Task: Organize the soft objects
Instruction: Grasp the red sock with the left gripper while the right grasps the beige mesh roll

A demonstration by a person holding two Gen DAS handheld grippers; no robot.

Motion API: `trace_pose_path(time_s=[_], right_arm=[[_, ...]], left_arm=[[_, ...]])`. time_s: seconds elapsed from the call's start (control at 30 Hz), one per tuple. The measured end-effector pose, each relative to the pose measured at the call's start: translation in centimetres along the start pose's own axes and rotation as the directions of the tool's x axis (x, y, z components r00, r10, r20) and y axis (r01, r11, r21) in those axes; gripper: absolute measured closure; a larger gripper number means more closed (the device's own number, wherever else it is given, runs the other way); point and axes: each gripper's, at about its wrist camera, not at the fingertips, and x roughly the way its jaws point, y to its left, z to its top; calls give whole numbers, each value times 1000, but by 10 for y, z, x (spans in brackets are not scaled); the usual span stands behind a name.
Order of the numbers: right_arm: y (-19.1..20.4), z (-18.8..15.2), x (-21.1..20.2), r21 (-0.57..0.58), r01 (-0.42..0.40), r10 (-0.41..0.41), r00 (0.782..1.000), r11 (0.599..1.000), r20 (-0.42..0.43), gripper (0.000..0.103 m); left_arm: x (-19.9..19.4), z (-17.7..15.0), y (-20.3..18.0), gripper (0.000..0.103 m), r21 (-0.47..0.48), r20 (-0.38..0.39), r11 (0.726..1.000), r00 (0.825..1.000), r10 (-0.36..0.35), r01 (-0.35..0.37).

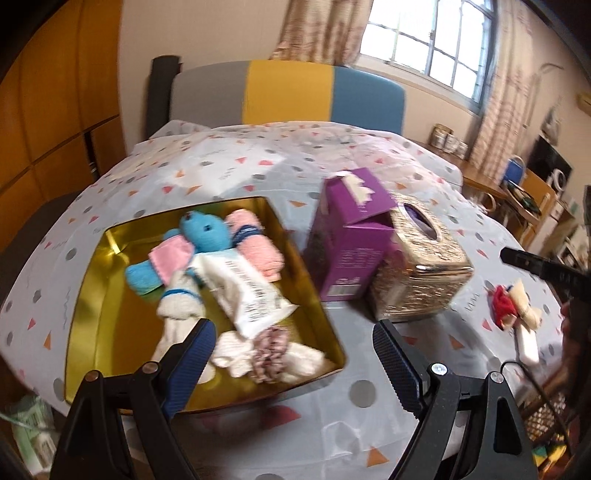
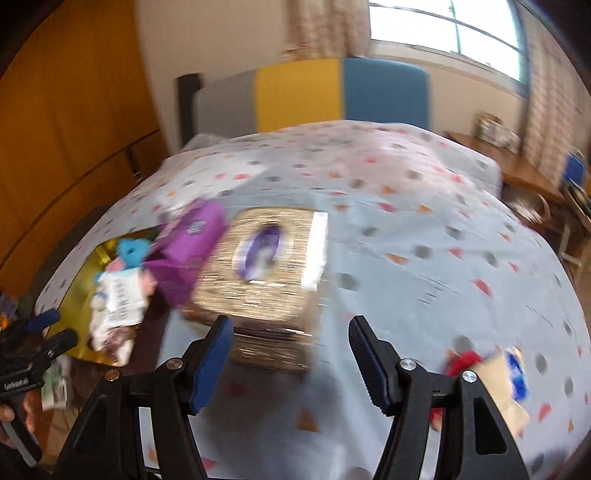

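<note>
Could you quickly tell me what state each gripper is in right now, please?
Left gripper: open, nothing between its fingers, above the gold tin.
Right gripper: open, holding nothing, in front of the gold tissue box.

A lived-in home: patterned curtains point(image 1: 317, 29) at a barred window point(image 1: 436, 40), wooden wardrobe doors point(image 1: 55, 110), a cluttered side desk point(image 1: 517, 195).

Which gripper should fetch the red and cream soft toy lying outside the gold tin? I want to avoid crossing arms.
Right gripper: probably, since the red and cream soft toy lies beside its right finger, open jaws empty.
</note>
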Motion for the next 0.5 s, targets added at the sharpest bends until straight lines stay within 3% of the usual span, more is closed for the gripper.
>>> trace_pose_path(time_s=[0.17, 0.3, 0.5], right_arm=[[-66, -2, -28, 170, 91, -97, 995, 981, 27, 37], [-132, -5, -54, 356, 164, -187, 982, 920, 32, 37], [-204, -22, -49, 512, 235, -210, 972, 826, -106, 37]], left_arm=[[3, 2, -24, 16, 60, -13, 996, 997, -70, 71], [8, 1, -43, 16, 110, -38, 987, 993, -112, 115], [16, -2, -66, 16, 155, -83, 975, 986, -146, 157]])
